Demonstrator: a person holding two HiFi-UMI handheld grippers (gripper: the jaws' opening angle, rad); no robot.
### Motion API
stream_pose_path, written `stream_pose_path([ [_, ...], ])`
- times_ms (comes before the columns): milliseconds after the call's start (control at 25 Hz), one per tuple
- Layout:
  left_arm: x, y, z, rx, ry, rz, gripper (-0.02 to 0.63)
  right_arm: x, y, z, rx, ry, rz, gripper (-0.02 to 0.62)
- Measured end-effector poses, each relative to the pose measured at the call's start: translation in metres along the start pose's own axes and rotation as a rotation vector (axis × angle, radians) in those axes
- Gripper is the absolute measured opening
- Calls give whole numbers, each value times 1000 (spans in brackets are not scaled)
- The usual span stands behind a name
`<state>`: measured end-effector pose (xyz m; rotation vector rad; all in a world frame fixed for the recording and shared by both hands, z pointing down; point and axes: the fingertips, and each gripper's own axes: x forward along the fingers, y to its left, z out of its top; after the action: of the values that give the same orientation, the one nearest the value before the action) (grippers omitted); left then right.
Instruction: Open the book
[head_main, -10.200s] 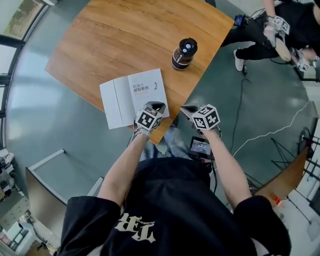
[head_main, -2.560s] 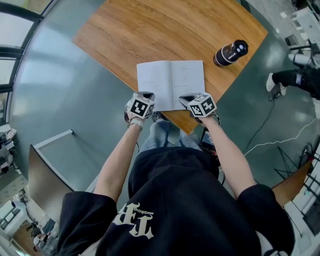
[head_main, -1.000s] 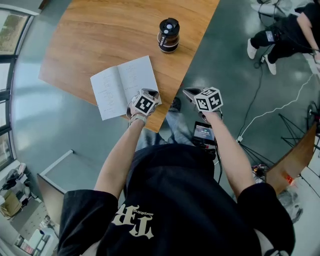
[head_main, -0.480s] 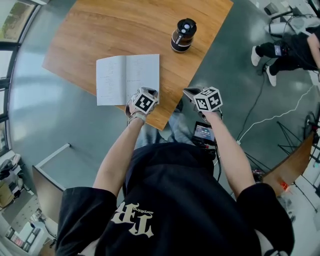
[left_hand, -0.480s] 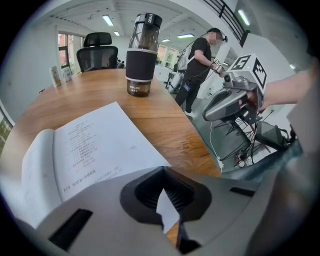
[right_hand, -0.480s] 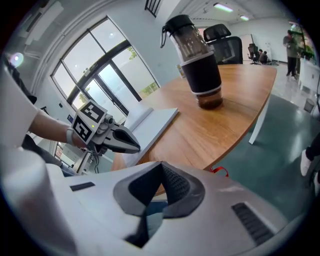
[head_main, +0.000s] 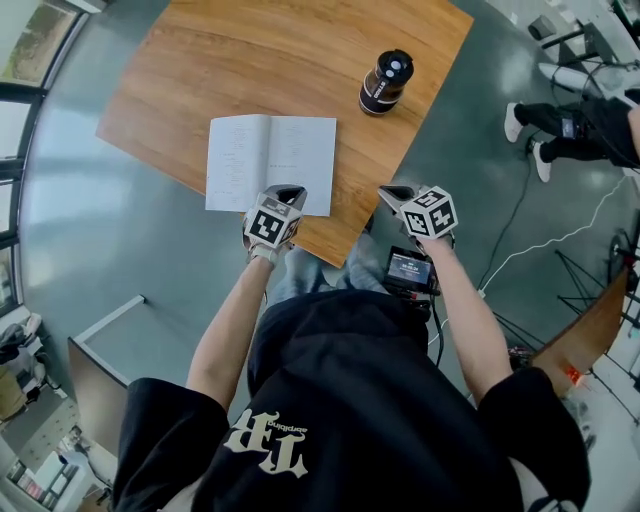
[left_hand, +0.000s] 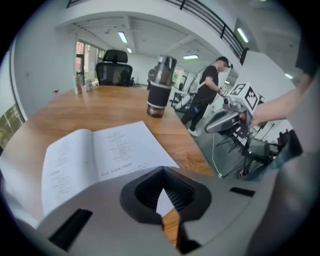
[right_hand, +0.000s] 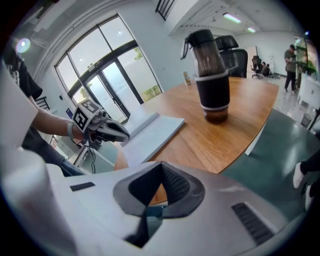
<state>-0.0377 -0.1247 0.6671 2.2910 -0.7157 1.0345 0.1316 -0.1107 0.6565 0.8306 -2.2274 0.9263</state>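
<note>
**Book open flat on worktop; both grippers clenched, empty**

We see the book (head_main: 270, 162) lying open and flat, with two white printed pages facing up and the centre fold between them. It sits on the wooden worktop (head_main: 190, 60), close to the near edge.

In the head view the left gripper (head_main: 288, 192) has its tip over the book's near right corner. We cannot tell whether it touches the page. In the left gripper view its jaws are pressed together with nothing between them. Only a sliver of page and wood shows through the gap below the tips.

The right gripper (head_main: 394, 192) is held just off the worktop's edge, over the grey-green floor (head_main: 90, 250). It is to the right of the book and apart from it. Its jaws are also pressed together and empty.

A dark tumbler (head_main: 386, 82) with a lid stands upright on the worktop, beyond the book and to its right, well apart from it. A black office chair (left_hand: 114, 67) is at the far side of the worktop. A second person (head_main: 585, 120) in dark clothes is on the floor at the far right, well apart from the worktop.
</note>
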Motion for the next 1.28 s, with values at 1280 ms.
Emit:
stream_pose_path([
  [1280, -290, -18, -28, -141, -652, 188, 6, -115, 182, 91, -454, -300, -218, -11],
])
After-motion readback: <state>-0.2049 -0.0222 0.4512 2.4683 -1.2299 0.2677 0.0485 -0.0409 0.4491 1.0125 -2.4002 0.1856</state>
